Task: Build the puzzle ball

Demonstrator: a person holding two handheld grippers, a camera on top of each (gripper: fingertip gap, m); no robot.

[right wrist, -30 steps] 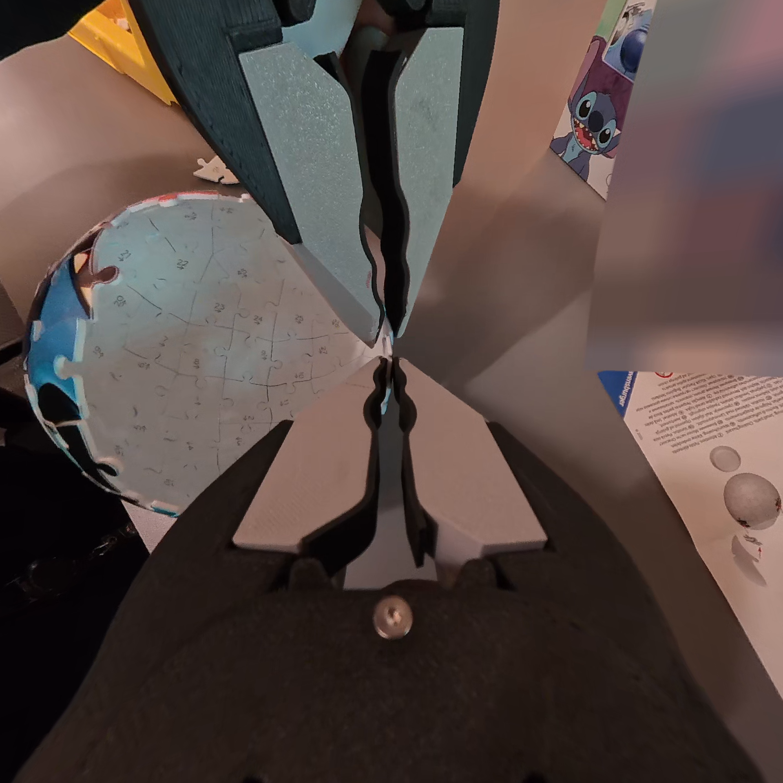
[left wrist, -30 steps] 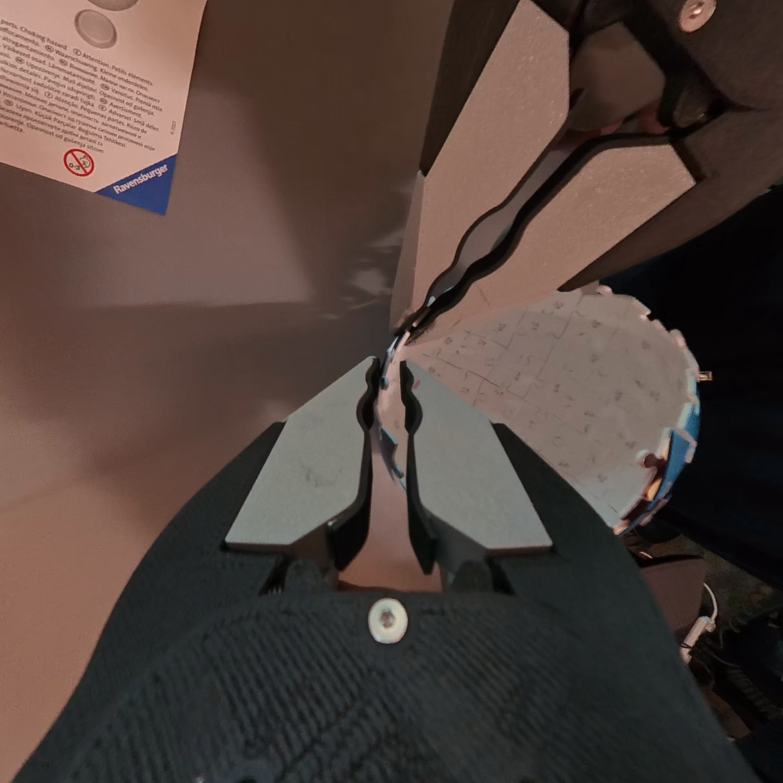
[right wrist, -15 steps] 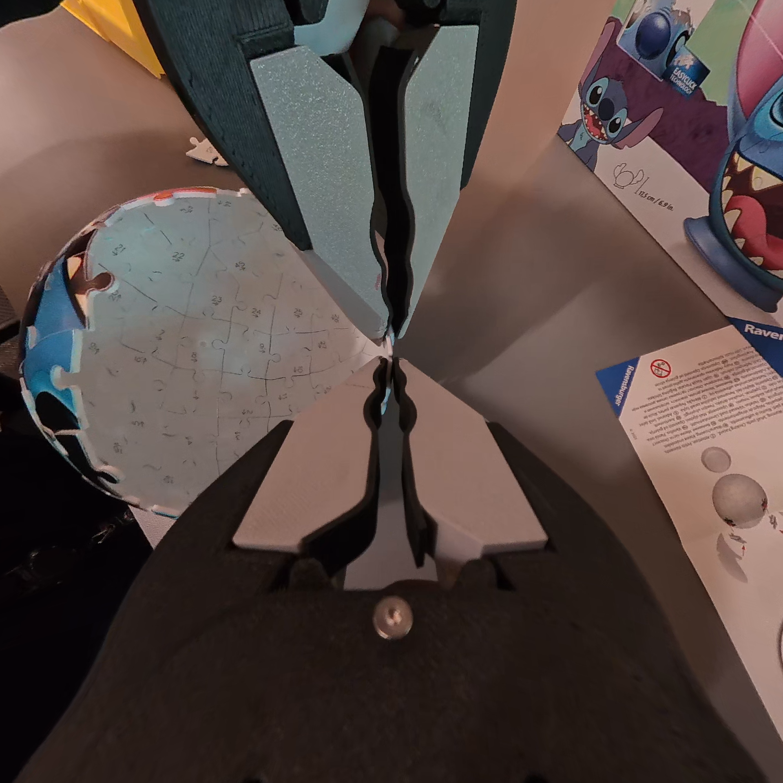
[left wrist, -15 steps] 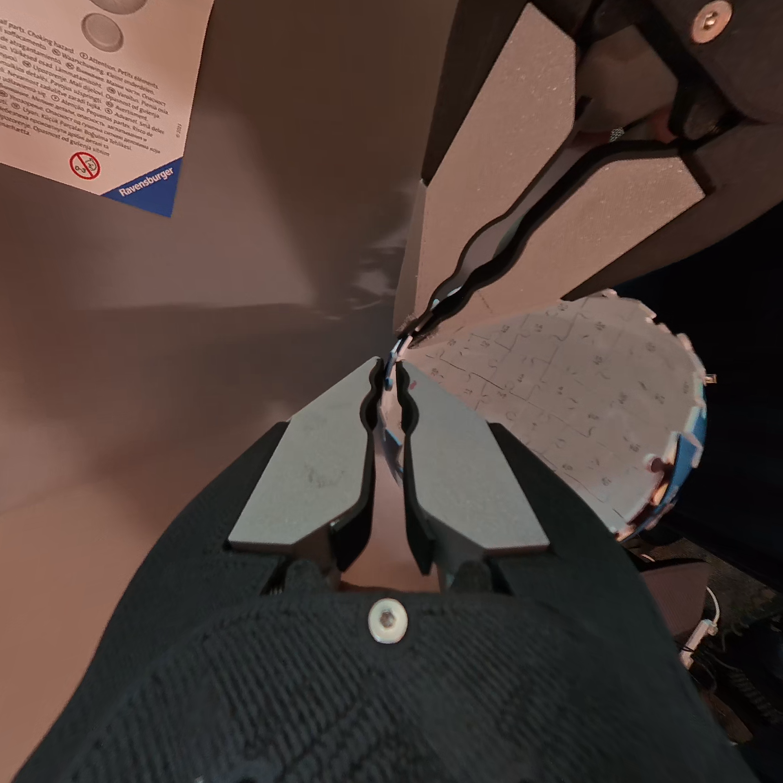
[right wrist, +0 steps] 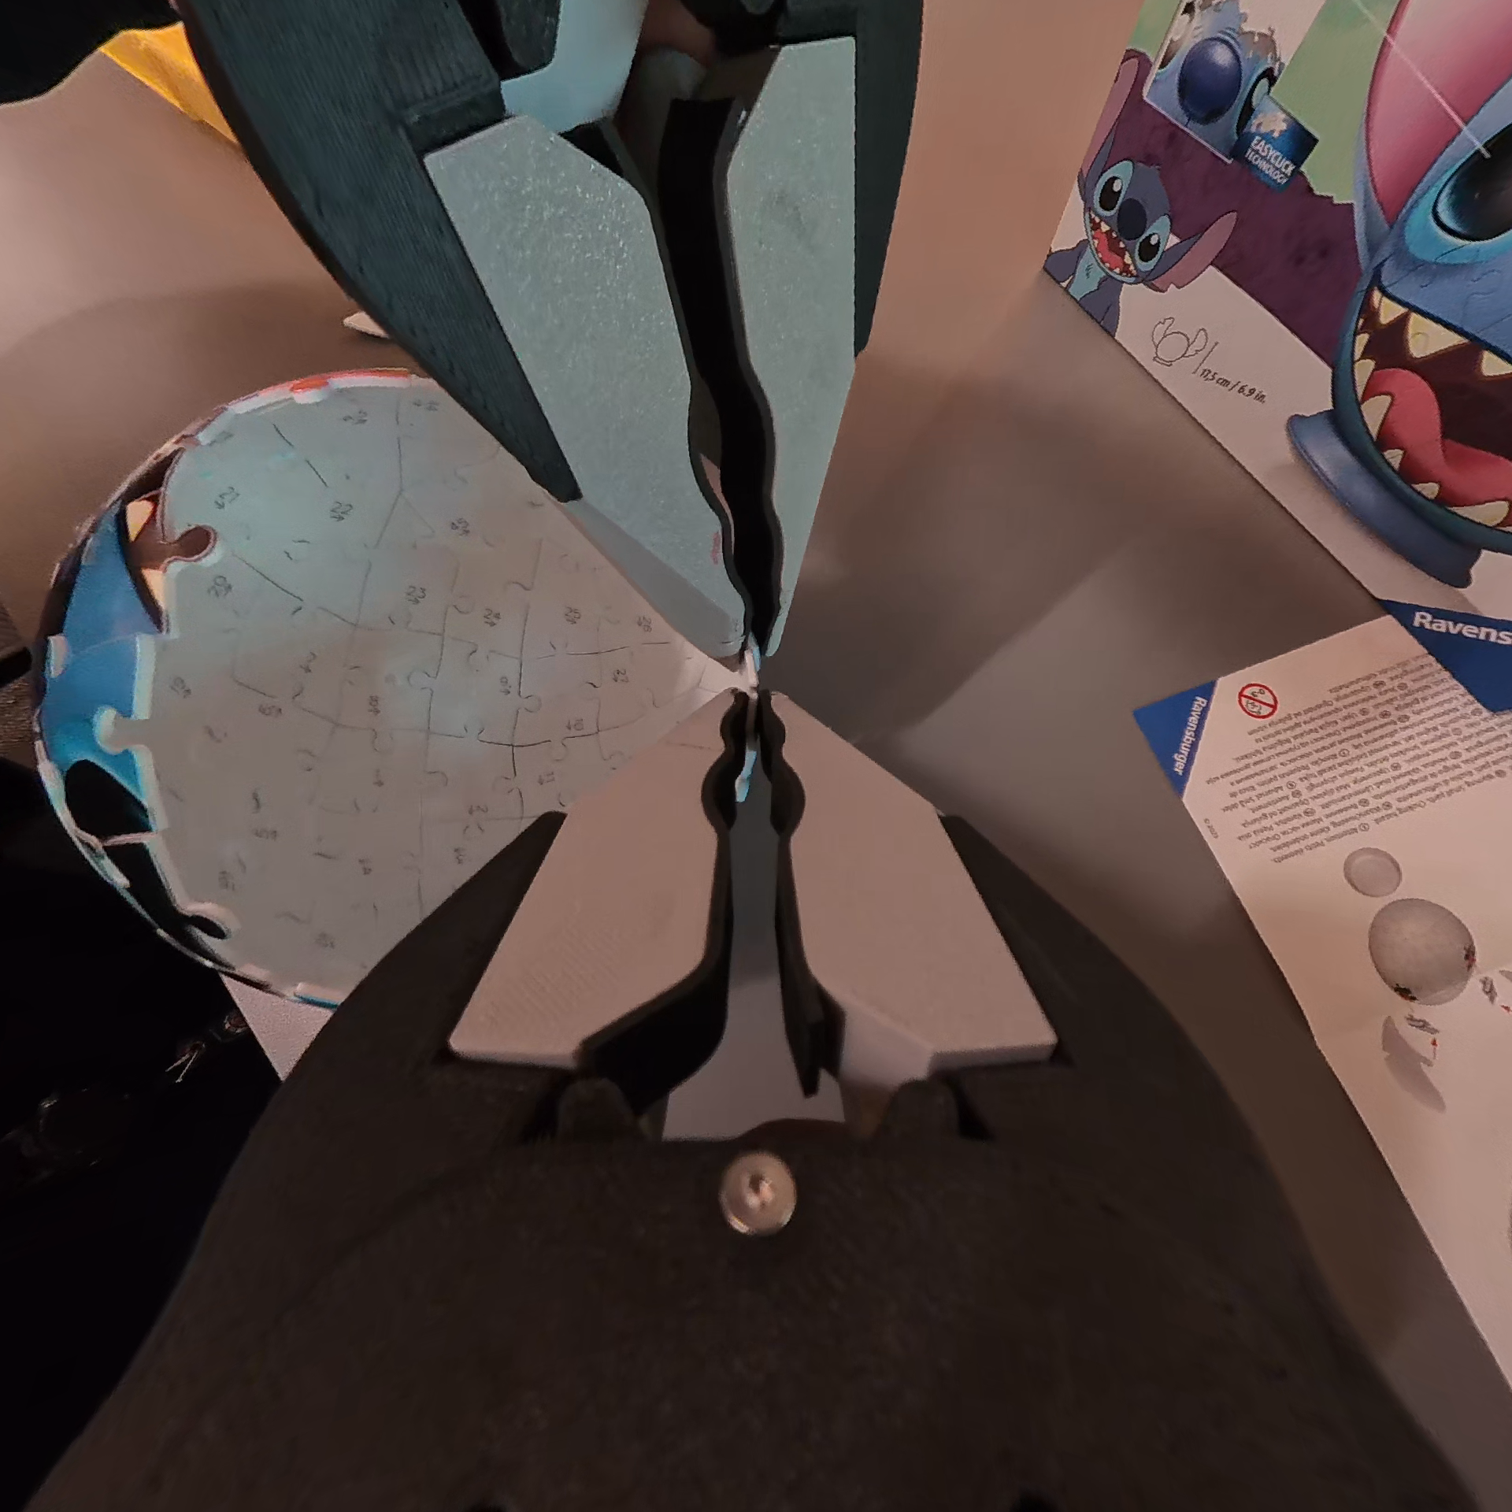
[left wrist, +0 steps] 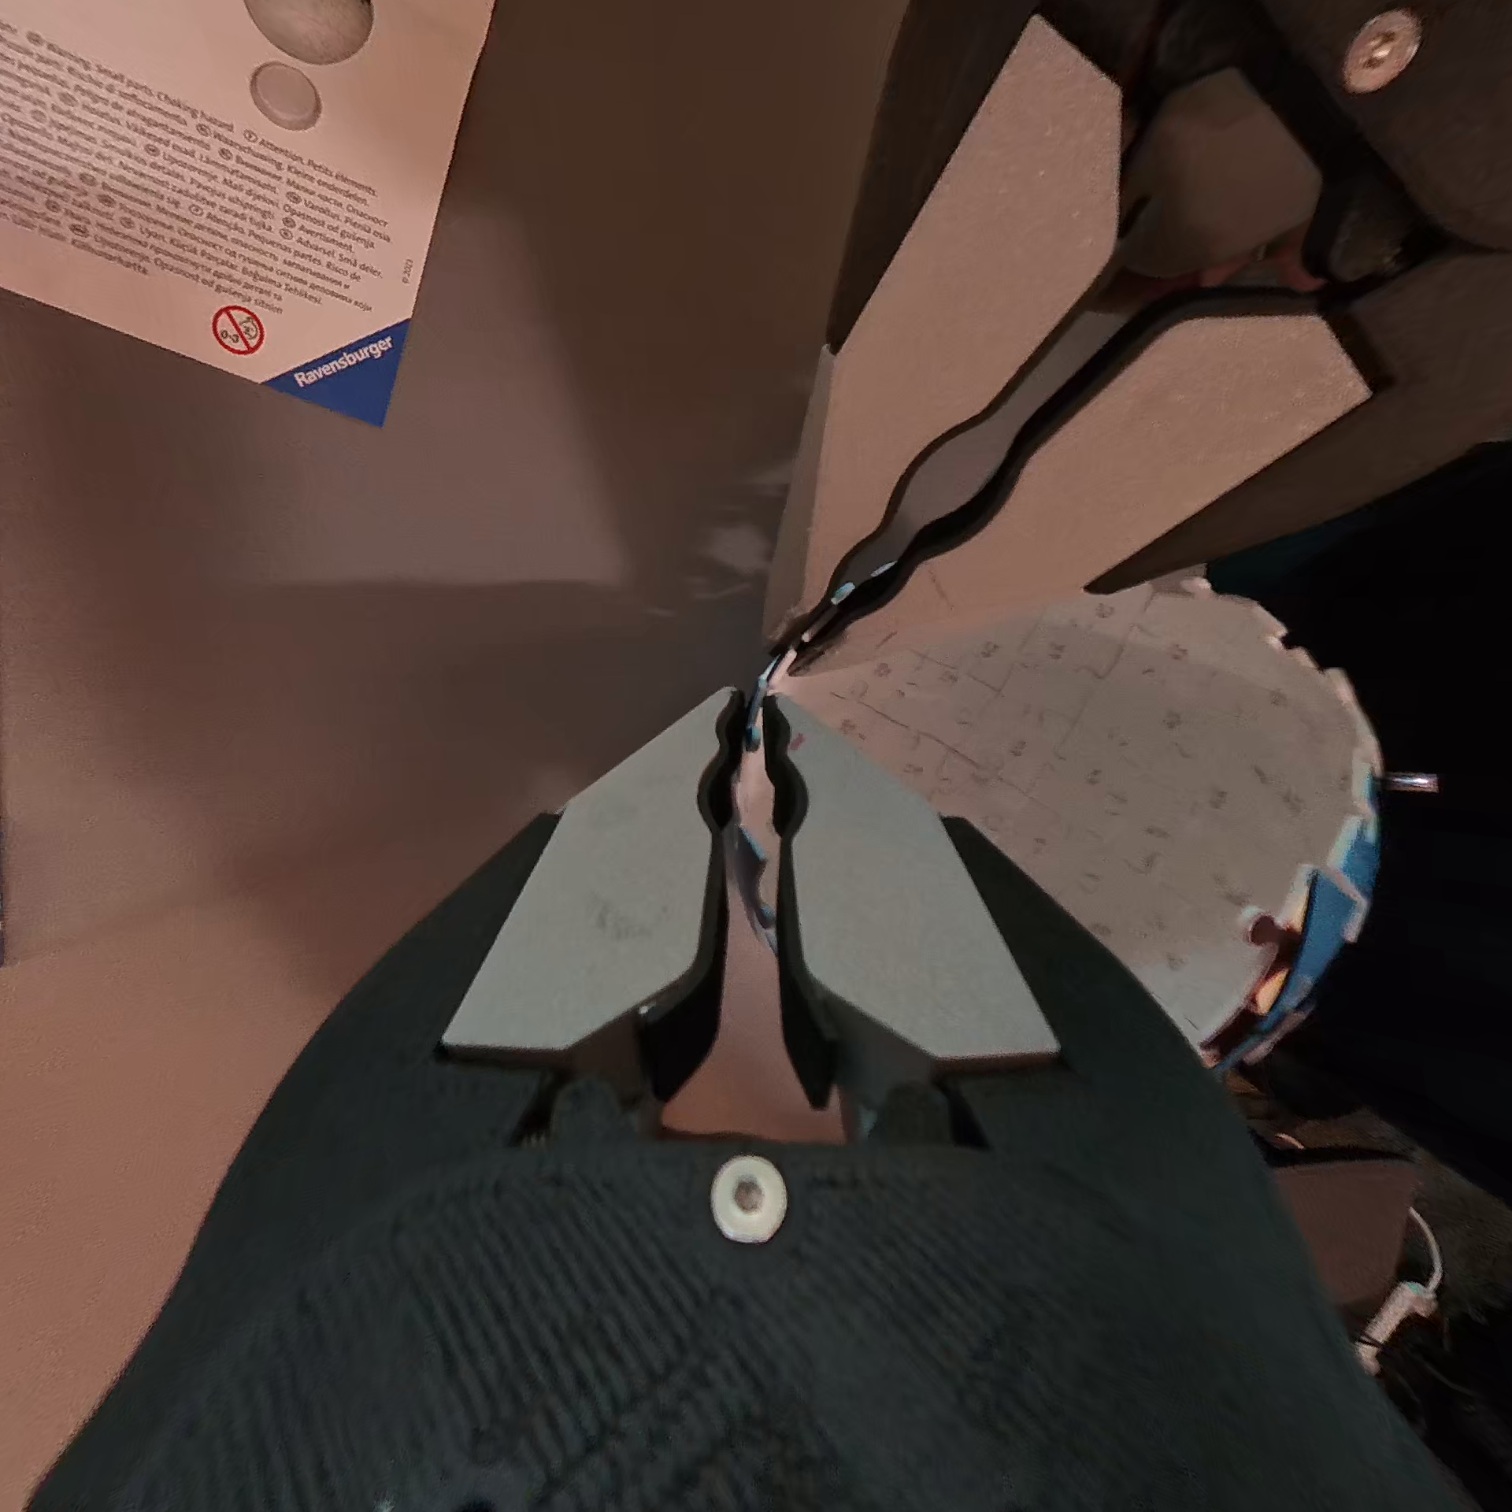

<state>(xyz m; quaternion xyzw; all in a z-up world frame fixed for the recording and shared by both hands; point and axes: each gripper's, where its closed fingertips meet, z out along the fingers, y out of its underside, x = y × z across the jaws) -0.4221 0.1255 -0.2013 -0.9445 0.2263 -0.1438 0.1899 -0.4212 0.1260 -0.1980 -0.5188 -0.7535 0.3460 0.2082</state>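
Observation:
The half-built puzzle ball (right wrist: pixel 368 695) is a white numbered shell with a blue jagged rim, seen from the inside; it also shows in the left wrist view (left wrist: pixel 1104 818). My left gripper (left wrist: pixel 749 712) is shut on the shell's rim, edge-on. My right gripper (right wrist: pixel 753 704) is shut on the same rim right beside it, tips almost touching. I cannot tell whether it pinches a separate piece. Each gripper shows in the other's view: the right gripper (left wrist: pixel 789 646) from the upper right, the left gripper (right wrist: pixel 749 646) from above.
An instruction leaflet (right wrist: pixel 1350 818) lies on the grey table, also in the left wrist view (left wrist: pixel 204 204). The puzzle box (right wrist: pixel 1309 245) stands at the far right. A loose piece (right wrist: pixel 368 323) and a yellow object (right wrist: pixel 188 98) lie behind. The table edge and cables (left wrist: pixel 1407 1293) are near the shell. My two grippers' fingertips are within a few centimetres of each other.
Both grippers keep their hold on the rim. The pair has shifted slightly together with the shell, and the puzzle box has come into the right wrist view.

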